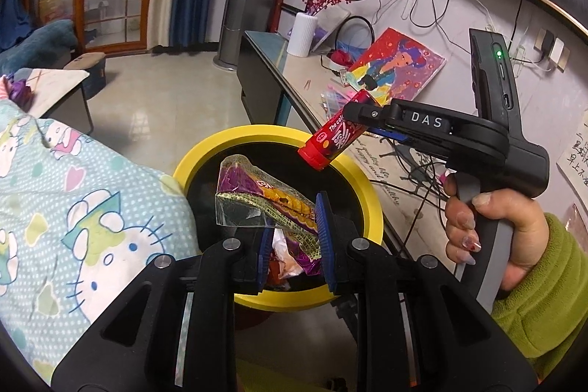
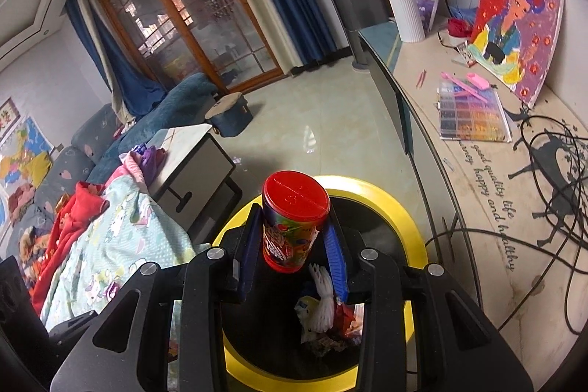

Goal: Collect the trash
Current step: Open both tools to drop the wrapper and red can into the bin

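A yellow-rimmed trash bin (image 1: 191, 160) with a black liner stands on the floor below both grippers. My left gripper (image 1: 294, 237) is shut on a crumpled purple and orange snack wrapper (image 1: 264, 197), held over the bin's mouth. My right gripper (image 2: 292, 237) is shut on a red candy tube (image 2: 294, 223) with a red cap, also above the bin (image 2: 404, 219). In the left wrist view the same tube (image 1: 338, 135) sticks out of the right gripper (image 1: 358, 123) over the bin's far rim. Wrappers and paper scraps (image 2: 323, 315) lie inside the bin.
A cartoon-print blanket (image 1: 73, 201) lies left of the bin. A long low cabinet (image 2: 477, 149) runs along the right with a white vase (image 2: 406, 13), a painting (image 2: 518, 28), a bead box (image 2: 472, 116) and loose cables (image 2: 551, 193). A small table (image 2: 194, 153) and a sofa stand beyond.
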`<state>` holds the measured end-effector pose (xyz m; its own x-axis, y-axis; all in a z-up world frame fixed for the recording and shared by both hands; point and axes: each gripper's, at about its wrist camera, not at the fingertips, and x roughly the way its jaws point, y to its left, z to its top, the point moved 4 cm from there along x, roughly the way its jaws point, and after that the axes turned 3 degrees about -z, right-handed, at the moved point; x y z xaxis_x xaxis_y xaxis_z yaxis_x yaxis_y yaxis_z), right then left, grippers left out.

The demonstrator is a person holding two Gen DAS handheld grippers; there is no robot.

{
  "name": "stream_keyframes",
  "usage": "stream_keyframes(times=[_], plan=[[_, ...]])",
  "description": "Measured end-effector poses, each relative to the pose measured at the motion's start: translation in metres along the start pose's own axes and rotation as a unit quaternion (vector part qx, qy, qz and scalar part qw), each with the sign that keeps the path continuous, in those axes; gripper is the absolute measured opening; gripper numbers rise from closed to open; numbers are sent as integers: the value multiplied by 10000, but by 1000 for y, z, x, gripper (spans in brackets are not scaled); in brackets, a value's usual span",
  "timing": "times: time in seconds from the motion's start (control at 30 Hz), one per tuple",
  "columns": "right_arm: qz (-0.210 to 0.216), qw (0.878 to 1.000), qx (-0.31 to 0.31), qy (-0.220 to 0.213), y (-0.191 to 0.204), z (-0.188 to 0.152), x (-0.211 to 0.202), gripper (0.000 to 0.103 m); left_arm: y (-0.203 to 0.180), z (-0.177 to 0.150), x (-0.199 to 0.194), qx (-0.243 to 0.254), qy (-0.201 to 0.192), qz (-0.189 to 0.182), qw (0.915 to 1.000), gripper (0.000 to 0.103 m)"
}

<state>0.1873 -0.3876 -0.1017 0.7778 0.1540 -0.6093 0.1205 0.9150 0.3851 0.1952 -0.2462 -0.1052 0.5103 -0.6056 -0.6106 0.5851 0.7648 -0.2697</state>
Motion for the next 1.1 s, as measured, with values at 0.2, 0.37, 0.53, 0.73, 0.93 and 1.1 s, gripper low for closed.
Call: stream_keyframes(times=[0.2, 0.37, 0.53, 0.73, 0.93, 1.1], plan=[[145, 9993, 284, 186, -6, -1, 7, 32, 0, 3, 9, 14, 59, -53, 10000, 16], [143, 9993, 291, 206, -5, -2, 9, 33, 2, 1, 13, -2, 97, -26, 9999, 20], [129, 9990, 313, 282, -6, -4, 12, 34, 3, 4, 15, -55, 120, 30, 9999, 34], [55, 9995, 252, 203, -5, -3, 8, 44, 9, 8, 12, -205, 66, 83, 9997, 65], [-29, 9998, 147, 153, -4, -3, 2, 57, 15, 8, 3, -311, -20, 151, 9994, 88], [-208, 9997, -133, 31, 4, -6, -8, 75, 22, 8, -7, -389, -68, 241, 9989, 92]])
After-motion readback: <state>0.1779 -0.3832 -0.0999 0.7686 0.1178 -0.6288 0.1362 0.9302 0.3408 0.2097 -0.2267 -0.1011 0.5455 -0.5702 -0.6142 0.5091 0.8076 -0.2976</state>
